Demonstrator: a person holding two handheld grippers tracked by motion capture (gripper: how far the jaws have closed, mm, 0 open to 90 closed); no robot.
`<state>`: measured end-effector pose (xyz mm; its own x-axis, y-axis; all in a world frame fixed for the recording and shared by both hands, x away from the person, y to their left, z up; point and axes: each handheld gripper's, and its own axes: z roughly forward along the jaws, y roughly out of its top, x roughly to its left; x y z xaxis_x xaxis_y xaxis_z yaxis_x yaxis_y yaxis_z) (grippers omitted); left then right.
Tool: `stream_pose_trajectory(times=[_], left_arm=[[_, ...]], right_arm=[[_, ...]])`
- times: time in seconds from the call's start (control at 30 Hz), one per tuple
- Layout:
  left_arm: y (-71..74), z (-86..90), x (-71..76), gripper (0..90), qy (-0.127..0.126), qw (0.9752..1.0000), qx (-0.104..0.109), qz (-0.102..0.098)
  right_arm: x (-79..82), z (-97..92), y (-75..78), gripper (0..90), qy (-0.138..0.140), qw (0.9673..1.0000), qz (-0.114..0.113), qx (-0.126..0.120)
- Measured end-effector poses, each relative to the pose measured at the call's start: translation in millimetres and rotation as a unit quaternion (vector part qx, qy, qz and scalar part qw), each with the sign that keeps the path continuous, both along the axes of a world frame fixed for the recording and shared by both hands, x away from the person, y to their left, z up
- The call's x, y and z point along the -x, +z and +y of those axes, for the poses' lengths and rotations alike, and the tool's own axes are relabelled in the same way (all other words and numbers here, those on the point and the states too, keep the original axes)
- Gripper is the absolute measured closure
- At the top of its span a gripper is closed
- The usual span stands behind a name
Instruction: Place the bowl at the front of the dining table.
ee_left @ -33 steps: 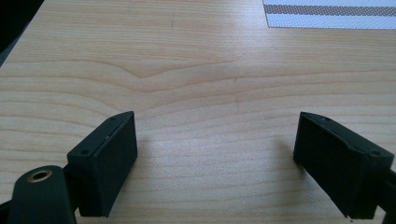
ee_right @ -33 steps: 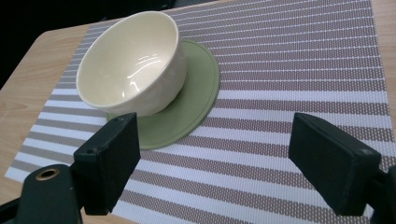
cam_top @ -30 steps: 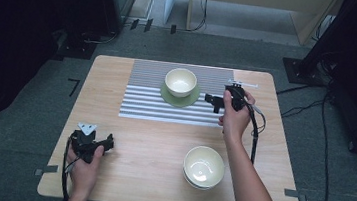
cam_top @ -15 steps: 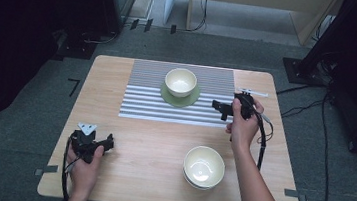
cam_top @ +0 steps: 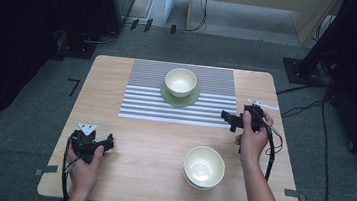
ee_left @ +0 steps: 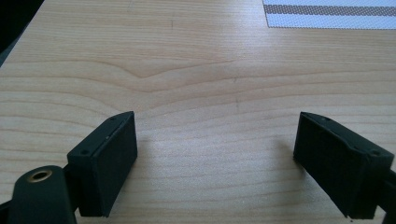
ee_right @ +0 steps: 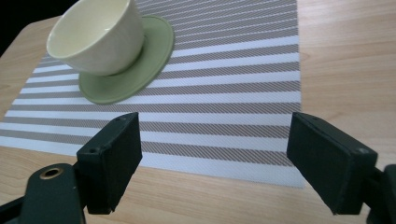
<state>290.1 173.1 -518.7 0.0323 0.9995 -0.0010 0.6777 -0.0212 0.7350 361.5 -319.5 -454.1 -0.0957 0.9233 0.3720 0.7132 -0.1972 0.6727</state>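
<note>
Surface: light wooden table (cam_top: 162,144), grey-striped placemat (cam_top: 146,102).
Left gripper (cam_top: 109,142): jaws wide apart, holding nothing.
Right gripper (cam_top: 226,118): jaws wide, holding nothing.

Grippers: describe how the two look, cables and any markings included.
Both are black. The left gripper carries a grey three-cornered plate on top and trails a black cable. The right gripper has a thin white piece above and a black cable. Jaws are flat black blocks with small screws; a brass ring sits low left. Forearms are bare.
</note>
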Motion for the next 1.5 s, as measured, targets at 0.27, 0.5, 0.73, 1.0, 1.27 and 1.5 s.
stream_pose_trajectory(times=[0.27,0.5,0.73,1.0,1.27,1.5], left_arm=[[0.0,0.0,0.0,13.0,0.0,1.0,0.0,0.0],[0.1,0.0,0.1,13.0,0.0,1.0,0.0,0.0],[0.1,0.0,0.1,13.0,0.0,1.0,-0.001,0.001],[0.1,0.0,0.1,13.0,0.0,1.0,-0.001,0.001],[0.2,0.1,0.1,13.1,-0.001,1.0,-0.001,0.001],[0.2,0.1,0.1,13.1,-0.001,1.0,-0.002,0.001]], right_arm=[[15.3,-14.6,-7.3,19.1,-0.011,0.9999,0.002,0.001],[28.2,-23.0,-14.6,19.3,-0.016,0.9999,0.001,0.003],[40.3,-31.7,-22.1,19.5,-0.023,0.9997,0.002,0.007],[54.7,-46.1,-30.6,19.8,-0.036,0.9993,0.006,0.008],[67.8,-61.2,-37.8,20.2,-0.048,0.9988,0.009,0.008],[80.2,-70.8,-43.4,20.2,-0.053,0.9984,0.009,0.015]])
